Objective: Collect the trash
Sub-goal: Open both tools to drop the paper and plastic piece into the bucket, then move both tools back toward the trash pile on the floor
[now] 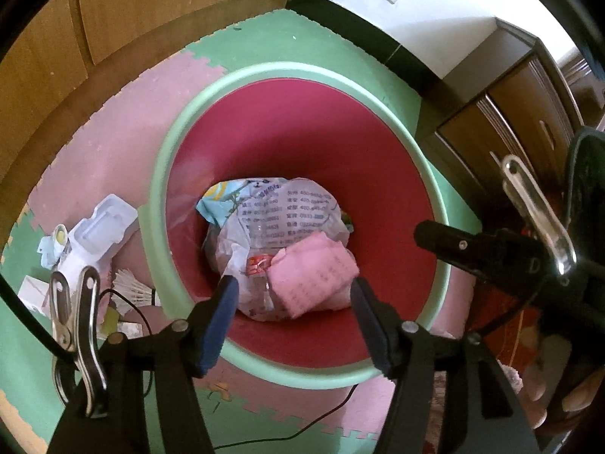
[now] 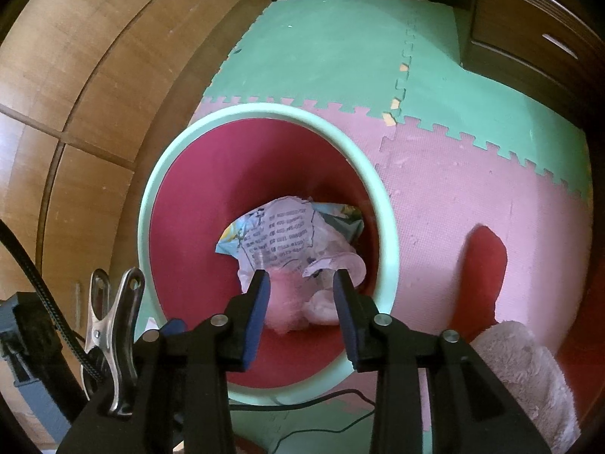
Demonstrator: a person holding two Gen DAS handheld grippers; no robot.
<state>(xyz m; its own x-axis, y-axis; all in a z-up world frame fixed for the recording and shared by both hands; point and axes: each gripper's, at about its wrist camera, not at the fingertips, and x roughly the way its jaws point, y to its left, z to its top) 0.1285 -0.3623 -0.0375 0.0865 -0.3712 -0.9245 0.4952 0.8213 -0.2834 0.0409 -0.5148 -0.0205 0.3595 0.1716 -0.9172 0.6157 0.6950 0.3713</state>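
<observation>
A bin with a pale green rim (image 1: 159, 174) and red inside stands on the foam mat. At its bottom lie a crumpled printed sheet (image 1: 280, 208) and a folded pink paper (image 1: 314, 276). My left gripper (image 1: 295, 287) hangs open above the bin's mouth, nothing between its pads. My right gripper (image 2: 300, 278) is also over the bin rim (image 2: 145, 204), open. Below its gap lie a pink fluffy wad (image 2: 285, 302) and pale pink paper (image 2: 344, 265); the wad shows close beside the left pad, but neither is gripped. One of the right gripper's fingers (image 1: 446, 242) juts in from the right.
Loose trash lies on the mat left of the bin: a white plastic tray (image 1: 102, 227), a shuttlecock (image 1: 132, 287) and paper scraps. A black cable (image 1: 302, 431) runs in front. Wooden cabinets (image 2: 75, 94) stand left, a dark cabinet (image 2: 529, 30) right. A red slipper (image 2: 484, 265) and fluffy sleeve (image 2: 529, 370) are right.
</observation>
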